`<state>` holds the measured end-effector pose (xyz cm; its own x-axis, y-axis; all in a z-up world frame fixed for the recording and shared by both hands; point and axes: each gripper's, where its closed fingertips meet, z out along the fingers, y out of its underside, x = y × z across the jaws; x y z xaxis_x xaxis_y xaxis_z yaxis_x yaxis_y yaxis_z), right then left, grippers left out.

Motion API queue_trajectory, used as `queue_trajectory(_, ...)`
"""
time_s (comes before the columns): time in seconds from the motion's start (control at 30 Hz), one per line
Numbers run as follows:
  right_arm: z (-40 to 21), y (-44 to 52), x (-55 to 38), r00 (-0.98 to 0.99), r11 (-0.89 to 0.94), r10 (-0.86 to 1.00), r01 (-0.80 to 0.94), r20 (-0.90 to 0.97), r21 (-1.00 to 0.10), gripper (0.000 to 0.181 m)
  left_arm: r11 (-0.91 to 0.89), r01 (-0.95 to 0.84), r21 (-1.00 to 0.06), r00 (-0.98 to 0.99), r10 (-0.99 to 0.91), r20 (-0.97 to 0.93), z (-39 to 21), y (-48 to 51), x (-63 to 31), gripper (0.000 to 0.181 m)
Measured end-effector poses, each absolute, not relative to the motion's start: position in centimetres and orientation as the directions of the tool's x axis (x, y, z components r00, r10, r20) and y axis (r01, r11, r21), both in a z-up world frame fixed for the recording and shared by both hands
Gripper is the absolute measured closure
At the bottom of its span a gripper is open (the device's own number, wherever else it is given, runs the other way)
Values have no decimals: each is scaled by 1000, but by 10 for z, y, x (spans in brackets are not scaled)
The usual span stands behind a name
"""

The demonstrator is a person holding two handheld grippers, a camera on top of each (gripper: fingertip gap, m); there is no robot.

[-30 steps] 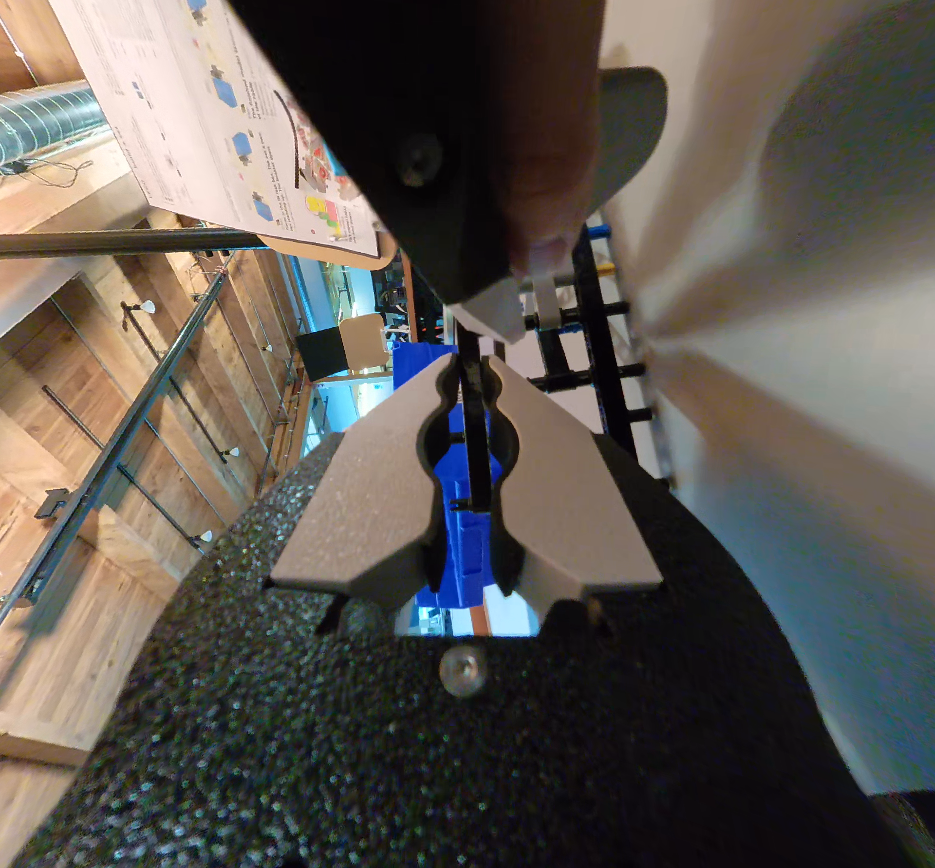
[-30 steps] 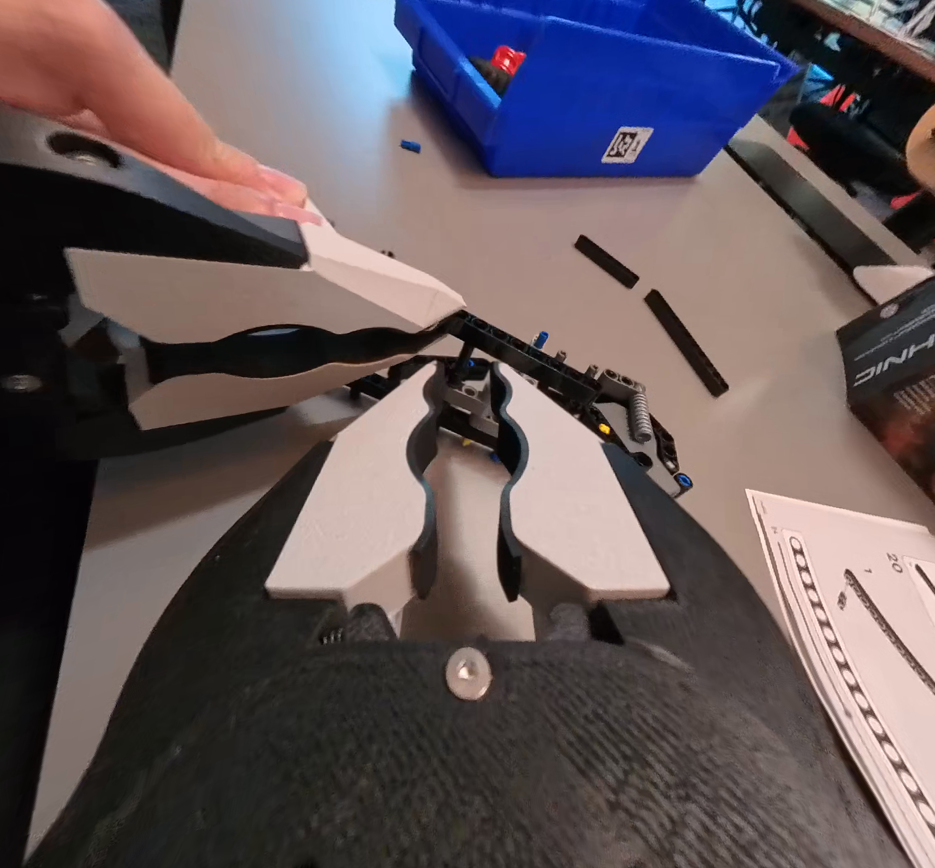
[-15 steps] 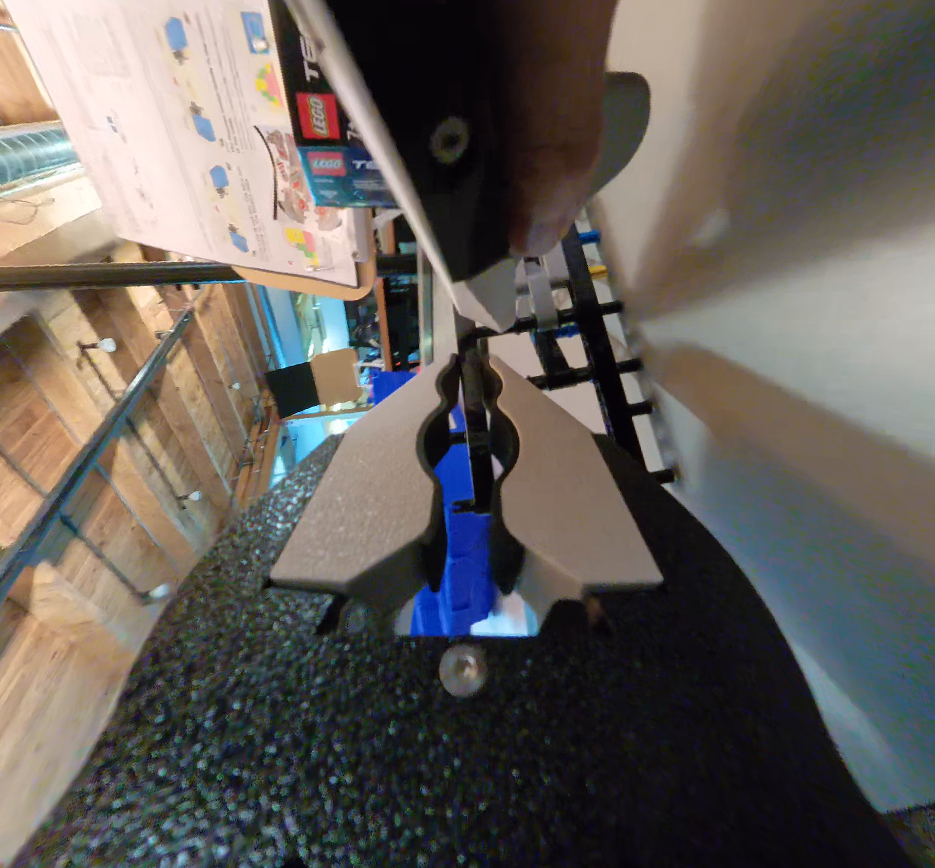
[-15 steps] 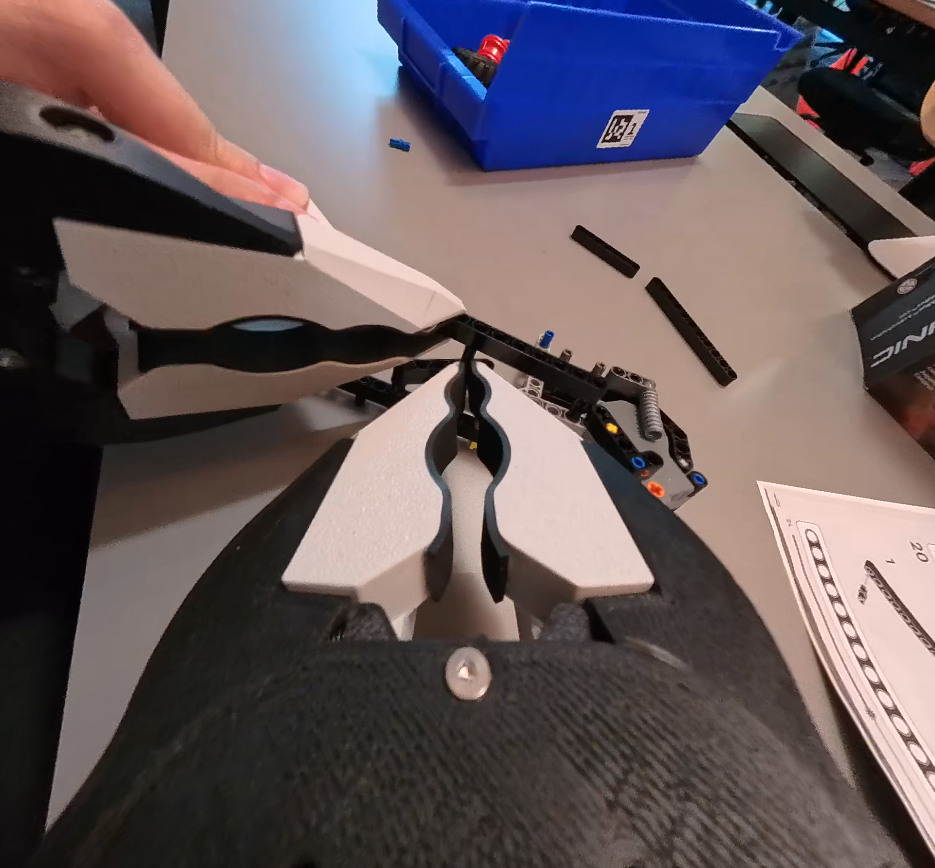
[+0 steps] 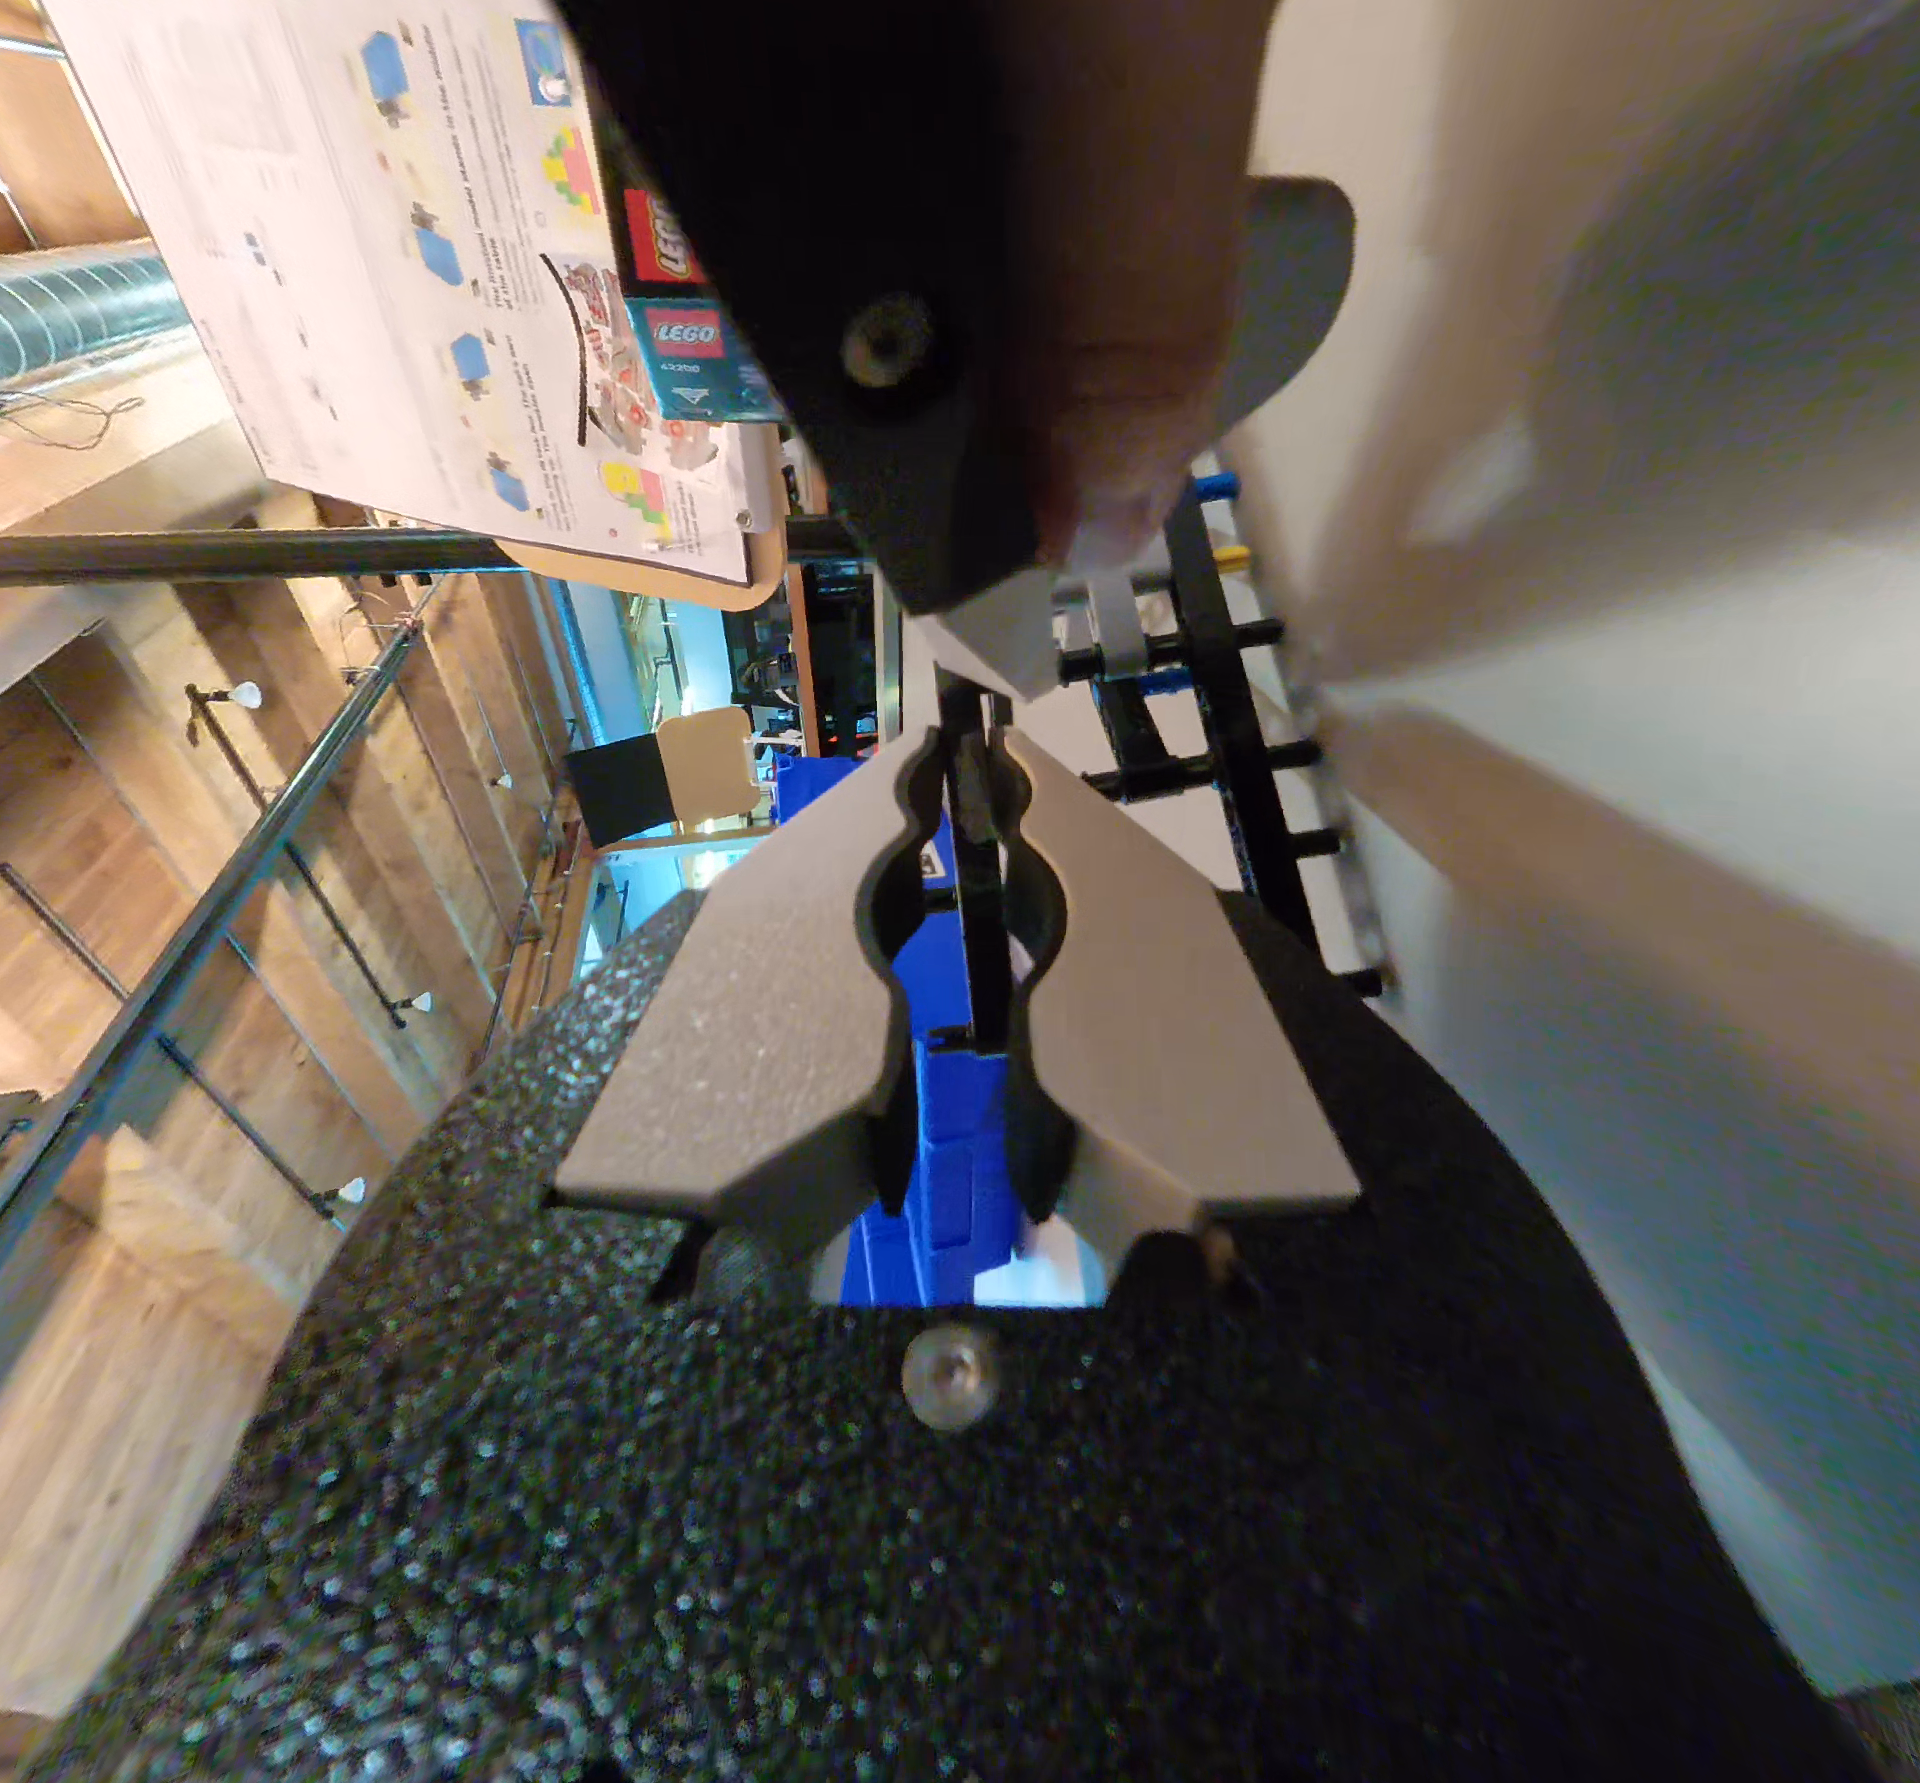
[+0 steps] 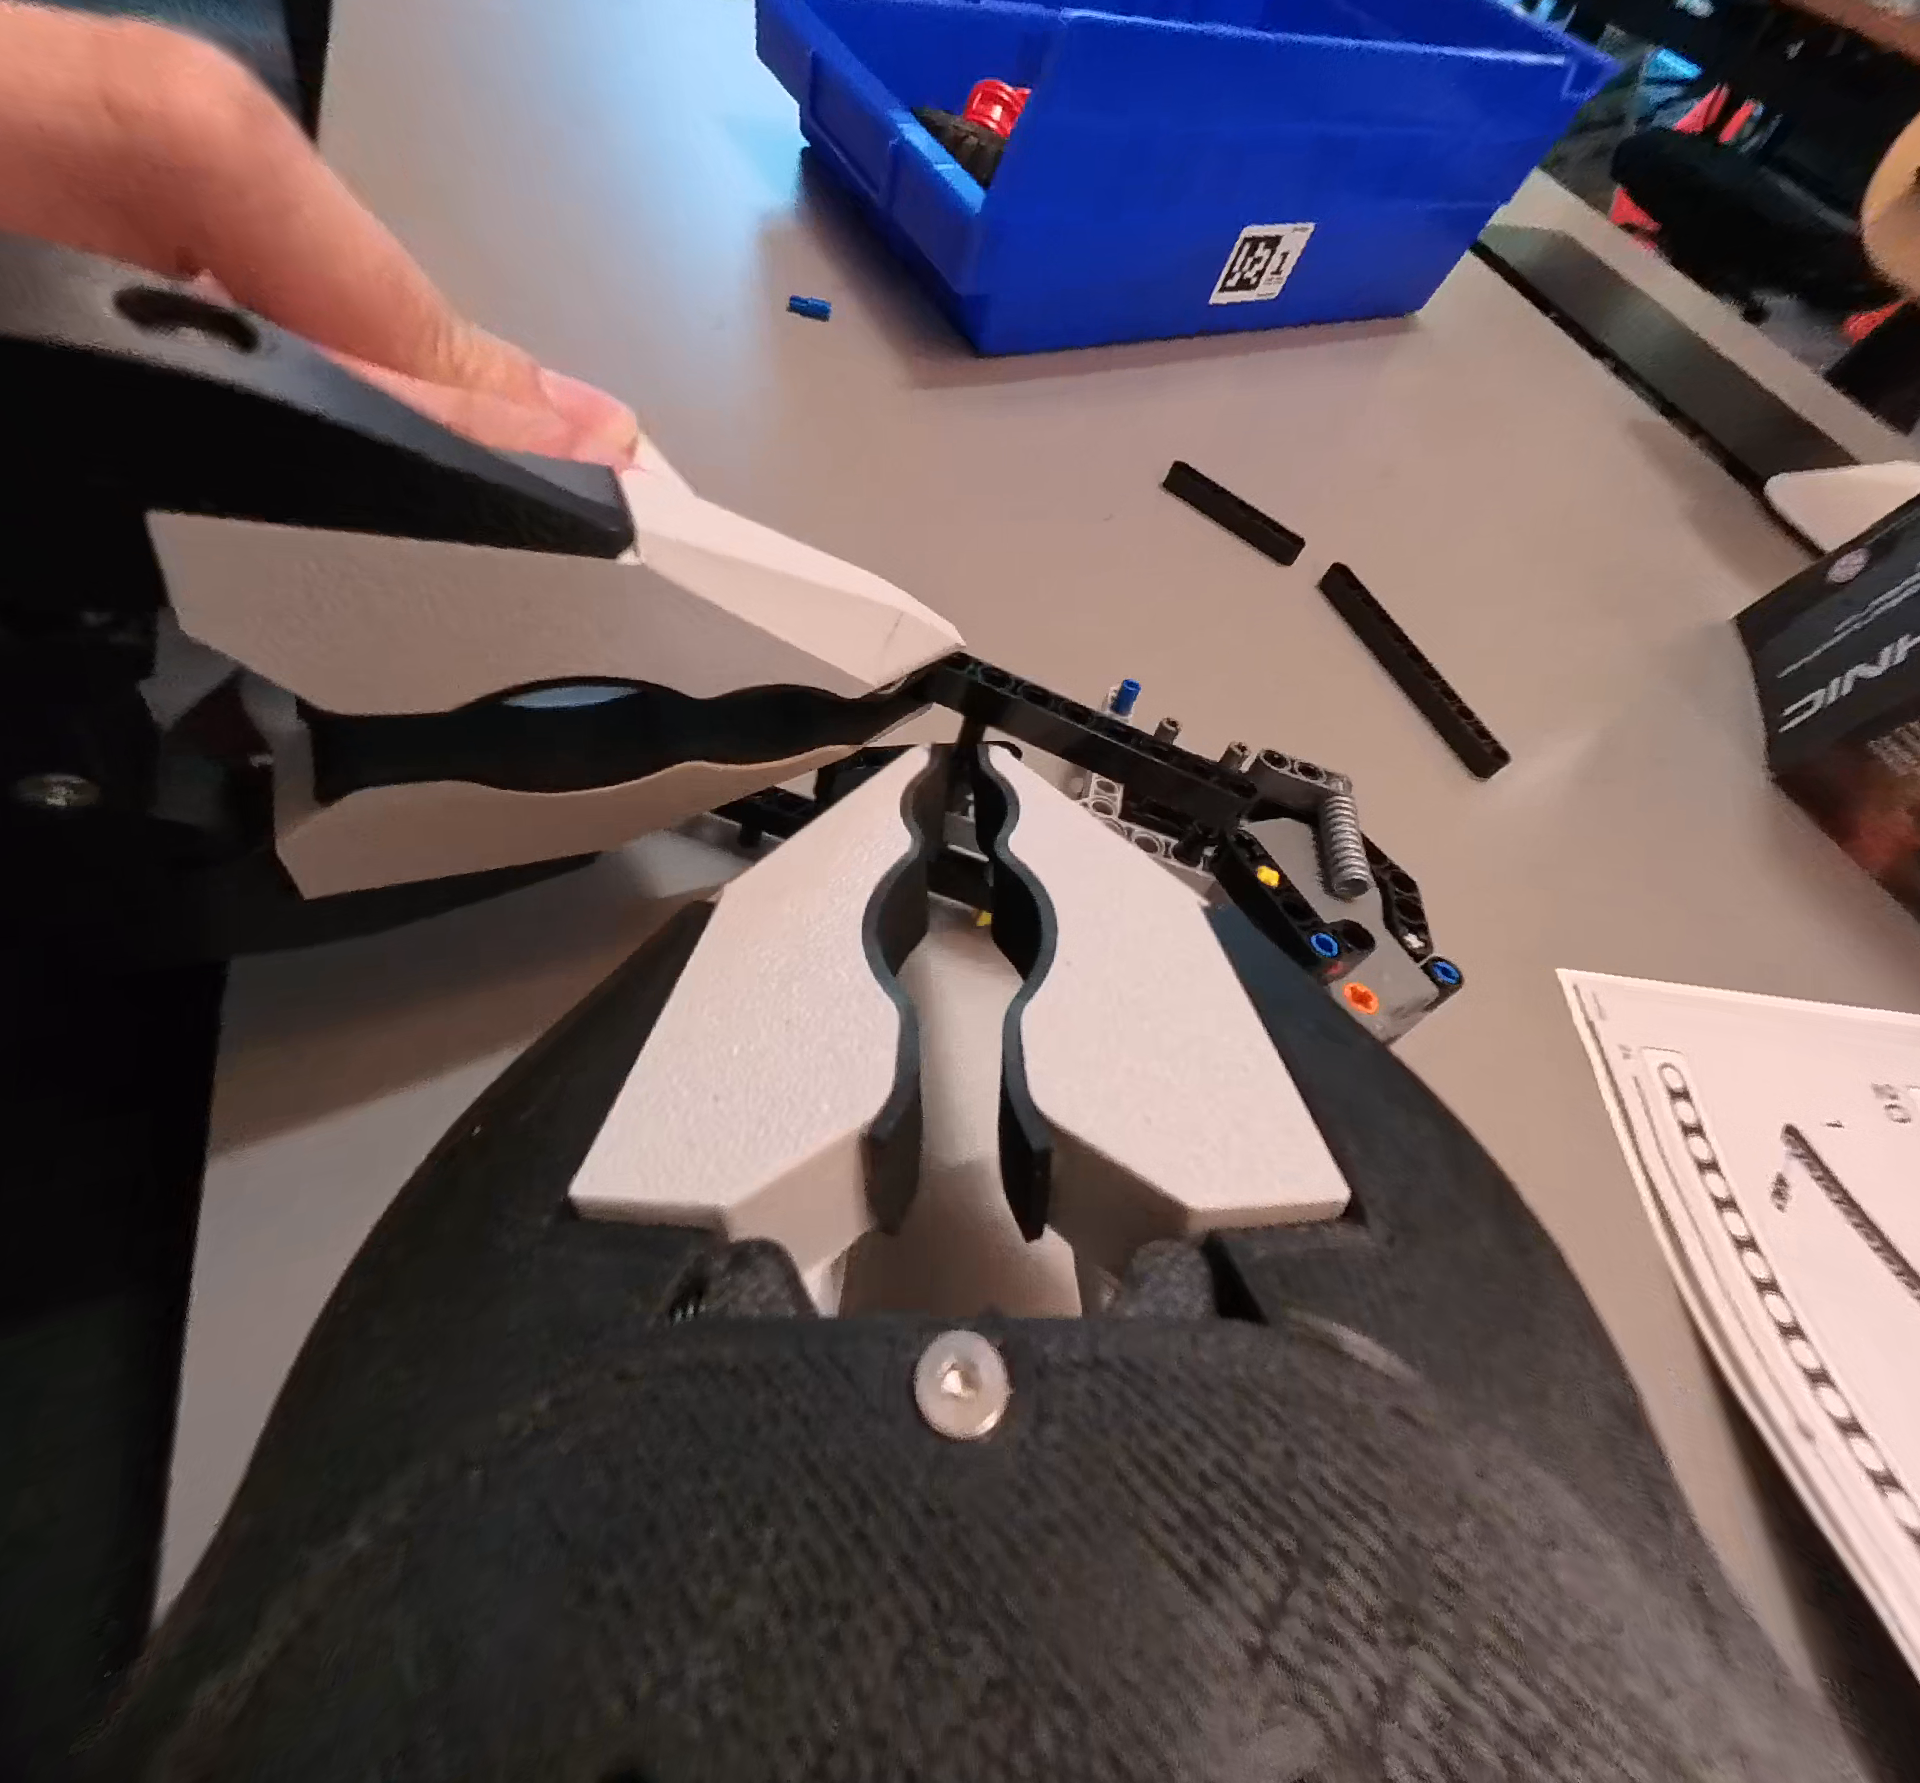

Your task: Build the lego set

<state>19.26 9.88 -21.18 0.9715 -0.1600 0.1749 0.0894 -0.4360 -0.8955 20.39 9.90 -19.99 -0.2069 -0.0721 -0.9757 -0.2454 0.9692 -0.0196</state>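
My left gripper is shut on one end of a long black beam, seen edge-on between its fingers. In the right wrist view it comes in from the left, with a hand on top. The beam reaches right over the black and grey lego assembly on the grey table. My right gripper sits just under the beam's held end, its tips closed on a small black part of the assembly. It shows at the top of the left wrist view.
A blue bin with a red and black part stands at the back. Two loose black beams and a small blue pin lie on the table. Instruction sheets and a black box are at the right. Both grippers' tips are close together, under 4 cm apart.
My right gripper has closed from open and its tips now pinch a black part under the beam. My left gripper still holds the beam's end in much the same place.
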Motion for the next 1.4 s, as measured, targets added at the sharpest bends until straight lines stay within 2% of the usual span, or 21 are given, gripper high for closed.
queue_trajectory(0.03, -210, 99, 195, 973, -423, -183, 54, 143, -905, 174, 970, -244, -18, -207, -70, -976, -200, 98, 204, 176)
queue_trajectory(0.17, -210, 102, 193, 980, -409, -198, -52, 33, -911, 175, 969, -245, -14, -206, -66, -976, -200, 98, 204, 175)
queue_trajectory(0.23, -210, 102, 196, 975, -408, -218, -60, 33, -911, 180, 971, -238, -18, -205, -68, -976, -200, 98, 204, 175)
queue_trajectory(0.43, -212, 103, 196, 972, -414, -234, -68, 34, -908, 179, 981, -194, -14, -224, -58, -973, -200, 98, 204, 175)
queue_trajectory(0.5, -212, 103, 196, 972, -413, -233, -71, 29, -908, 179, 987, -159, -29, -248, -68, -966, -200, 97, 204, 175)
queue_trajectory(0.6, -212, 103, 196, 969, -419, -239, -52, 55, -907, 179, 984, -135, -113, -298, -149, -943, -201, 98, 204, 175)
queue_trajectory(0.73, -211, 103, 196, 966, -422, -246, -33, 79, -906, 181, 993, -117, -9, -252, -38, -967, -200, 96, 203, 175)
queue_trajectory(0.83, -211, 103, 197, 967, -419, -245, -48, 62, -907, 180, 993, -113, -27, -254, -55, -966, -200, 96, 203, 175)
queue_trajectory(0.97, -211, 103, 197, 968, -418, -245, -53, 56, -907, 180, 993, -114, 32, -247, 3, -969, -200, 96, 202, 176)
queue_trajectory(1.2, -211, 103, 196, 966, -420, -248, -40, 72, -907, 181, 974, -133, -182, -369, -219, -903, -202, 99, 201, 175)
queue_trajectory(1.4, -211, 103, 196, 966, -422, -248, -38, 75, -906, 181, 967, -141, -214, -337, -250, -908, -203, 102, 199, 175)
